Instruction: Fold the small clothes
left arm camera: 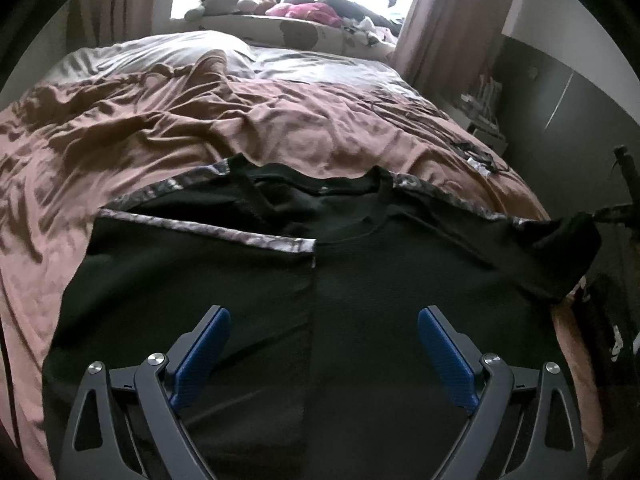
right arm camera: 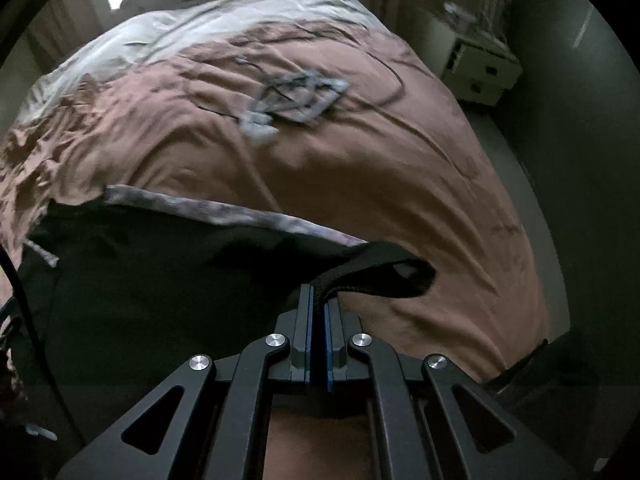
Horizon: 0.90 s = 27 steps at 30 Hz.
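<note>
A black shirt [left arm camera: 380, 288] with grey patterned stripes along its shoulders lies on the bed, collar pointing away. Its left sleeve [left arm camera: 208, 232] is folded in across the body. My left gripper [left arm camera: 324, 316] hovers open above the shirt's lower half, blue pads wide apart and nothing between them. In the right wrist view my right gripper [right arm camera: 319, 298] is shut on the black cuff of the right sleeve [right arm camera: 380, 270], which is lifted off the bedspread. The patterned stripe [right arm camera: 224, 210] runs along the sleeve behind it.
The brown bedspread [left arm camera: 160, 128] is rumpled. A small grey and white bundle with dark cords [right arm camera: 292, 100] lies further up the bed. Soft toys [left arm camera: 296, 8] sit at the window. A white nightstand [right arm camera: 480, 68] stands on the right, beside the bed's edge.
</note>
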### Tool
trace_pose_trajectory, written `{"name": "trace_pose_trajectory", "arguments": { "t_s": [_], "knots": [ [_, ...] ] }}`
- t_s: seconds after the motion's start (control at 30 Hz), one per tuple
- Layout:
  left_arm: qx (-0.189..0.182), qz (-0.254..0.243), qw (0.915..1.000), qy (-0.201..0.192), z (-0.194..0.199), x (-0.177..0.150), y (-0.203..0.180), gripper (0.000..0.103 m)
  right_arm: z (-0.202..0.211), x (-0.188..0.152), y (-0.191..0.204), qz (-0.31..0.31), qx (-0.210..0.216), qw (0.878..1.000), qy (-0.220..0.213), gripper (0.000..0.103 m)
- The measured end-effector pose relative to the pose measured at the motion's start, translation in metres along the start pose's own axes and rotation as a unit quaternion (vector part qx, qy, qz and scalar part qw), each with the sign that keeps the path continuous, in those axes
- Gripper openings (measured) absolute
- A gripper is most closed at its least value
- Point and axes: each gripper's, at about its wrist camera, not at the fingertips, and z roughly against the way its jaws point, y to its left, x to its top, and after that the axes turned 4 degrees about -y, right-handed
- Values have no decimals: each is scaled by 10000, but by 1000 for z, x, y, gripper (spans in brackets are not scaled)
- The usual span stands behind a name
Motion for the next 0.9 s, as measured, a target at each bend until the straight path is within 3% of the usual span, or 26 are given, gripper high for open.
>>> {"name": "trace_pose_trajectory", "arguments": {
  "t_s": [0.4, 0.77, 0.9],
  "knots": [
    [17, 275, 9996, -76, 24, -5, 45, 96, 73, 10, 95, 334, 301, 9969, -643, 1],
    [269, 630, 9976, -92, 44, -13, 98, 96, 67, 6, 171, 705, 619, 9945, -458, 1],
    [331, 770, 9964, -91, 46, -17, 111, 96, 51, 1, 201, 1047, 1019, 9892, -88, 3]
  ]
}}
